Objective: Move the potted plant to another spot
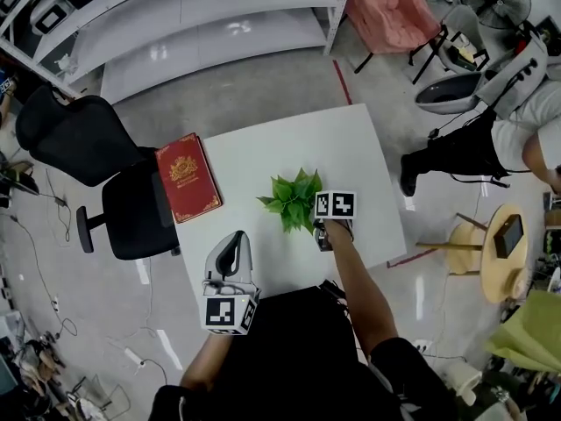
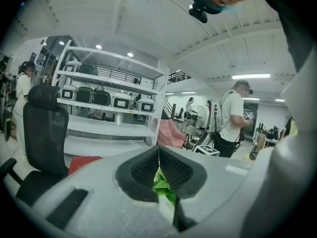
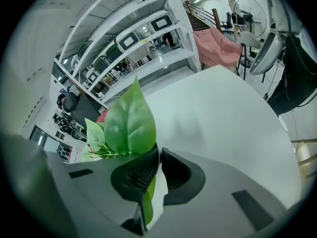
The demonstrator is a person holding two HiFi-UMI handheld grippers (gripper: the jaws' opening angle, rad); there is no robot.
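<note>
So here's the setup: the potted plant point(image 1: 294, 200) sits roughly mid-counter point(image 1: 351, 143), a bit toward the right side, with a red book point(image 1: 188, 176) well off to its left near the counter's edge and a black office chair point(image 1: 131, 209) parked just past that.

The right tool point(image 3: 159, 157) is the one doing the work. In the right gripper view its jaws are pinched nearly together, with a thin white sliver point(image 3: 156, 195) wedged between them that I'm fairly sure is the pot's wall or rim, plus a bit of green leaf caught in there too. A big leaf point(image 3: 130, 120) sticks up right over the jaws. Grabbing the rim makes sense to me: the foliage is too floppy to lift by, and the rim is the only stiff edge you can get a two-jaw pinch on from the near side.

The left tool point(image 2: 159, 155) is closed with nothing in it. Its pads meet at the top, and you only see the plant's leaves through the gap lower down, well beyond the tips. In the head view it hangs back by the counter's near edge, apart from the plant. My guess is it's just kept out of the way, since a small pot is a one-handed job.

I can't tell whether the pot has left the surface. There's bare counter on most sides, so there are plenty of spots to put it down.
</note>
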